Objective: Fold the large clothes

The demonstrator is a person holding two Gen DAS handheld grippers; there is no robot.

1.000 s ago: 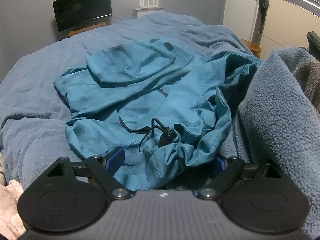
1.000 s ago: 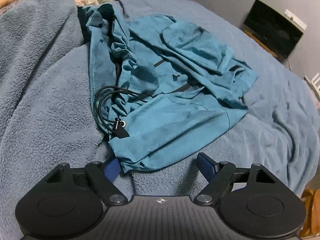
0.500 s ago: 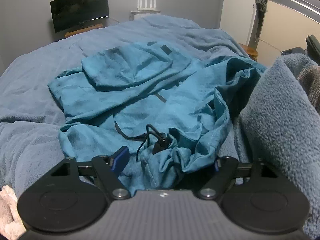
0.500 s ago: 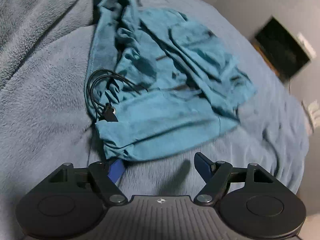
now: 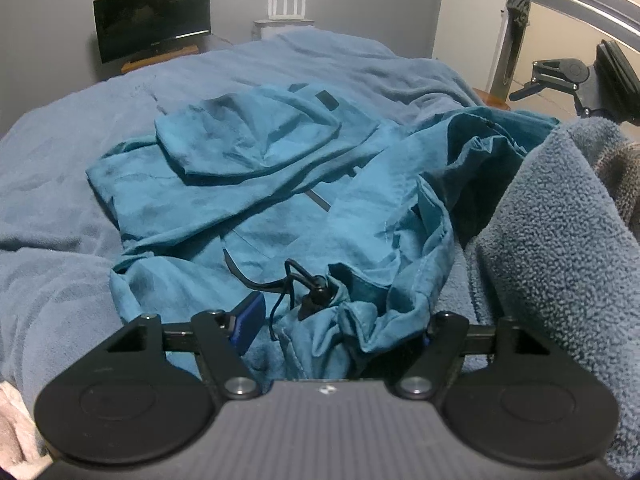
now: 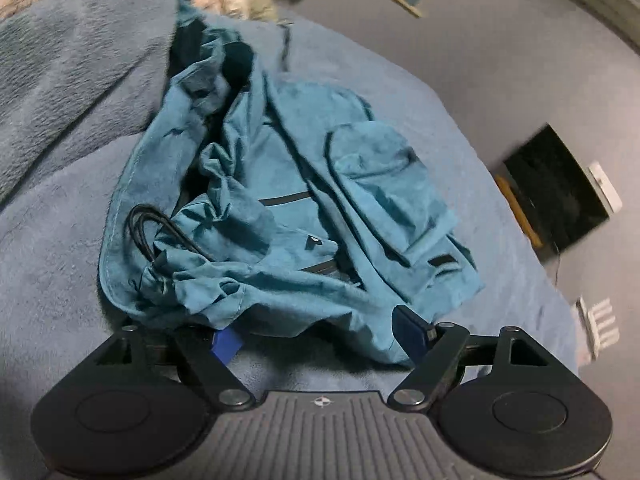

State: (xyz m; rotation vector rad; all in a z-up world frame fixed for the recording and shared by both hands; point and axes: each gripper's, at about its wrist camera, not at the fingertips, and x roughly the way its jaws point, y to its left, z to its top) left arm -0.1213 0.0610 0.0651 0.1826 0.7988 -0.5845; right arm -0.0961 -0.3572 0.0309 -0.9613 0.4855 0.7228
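Both the left gripper (image 5: 340,320) and right gripper (image 6: 320,332) stand open over the crumpled teal jacket (image 5: 280,208) on the bed (image 5: 80,184), the left's fingers having just been closing around its hem.

jacket (image 5: 280,200) on the bed (image 5: 60,200), piled blanket (image 5: 560,240) at its right, monitor (image 5: 152,16) behind

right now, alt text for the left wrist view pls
A crumpled teal jacket with a black drawstring lies on a blue blanketed bed, its near edge bunched between the left gripper's parted fingers. A dark monitor stands by the far wall.
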